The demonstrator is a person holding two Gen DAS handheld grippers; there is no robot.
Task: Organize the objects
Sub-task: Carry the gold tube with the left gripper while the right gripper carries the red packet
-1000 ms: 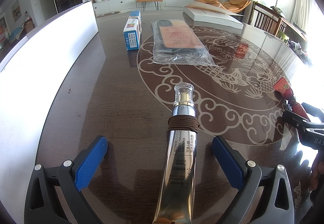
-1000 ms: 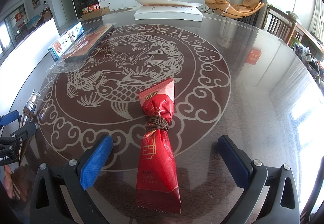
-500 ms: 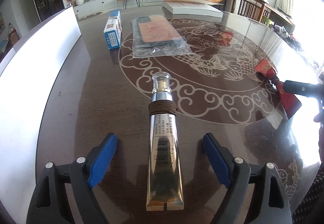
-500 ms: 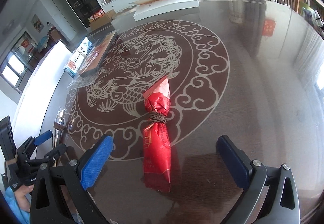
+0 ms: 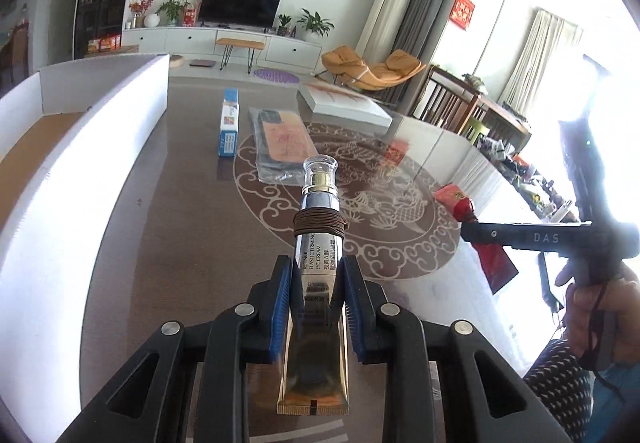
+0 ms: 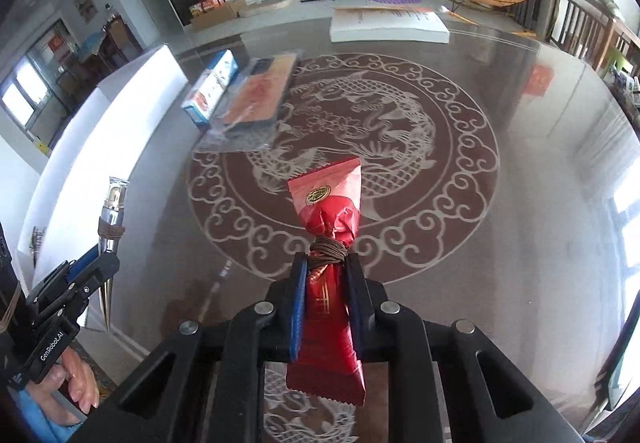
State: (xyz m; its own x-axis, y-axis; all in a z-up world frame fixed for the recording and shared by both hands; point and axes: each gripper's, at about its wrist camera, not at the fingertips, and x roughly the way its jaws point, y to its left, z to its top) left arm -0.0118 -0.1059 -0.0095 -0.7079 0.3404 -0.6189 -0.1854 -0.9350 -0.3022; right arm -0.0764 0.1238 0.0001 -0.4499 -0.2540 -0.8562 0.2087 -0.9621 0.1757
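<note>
My left gripper (image 5: 319, 273) is shut on a silver and gold cream tube (image 5: 318, 243) with a clear cap and a brown cord wound round its neck, held above the dark table. My right gripper (image 6: 326, 275) is shut on a red snack packet (image 6: 328, 307) tied with brown cord, also lifted off the table. The tube shows at the left of the right wrist view (image 6: 111, 211), and the red packet at the right of the left wrist view (image 5: 464, 207).
A white open box (image 5: 120, 111) runs along the table's left side. A blue and white carton (image 5: 229, 127) and a flat item in a clear bag (image 5: 282, 143) lie at the far left. A white flat box (image 6: 390, 25) lies at the far edge. Chairs stand on the right.
Both grippers have closed, the left on the tube and the right on the red packet, and both have lifted their objects off the table.
</note>
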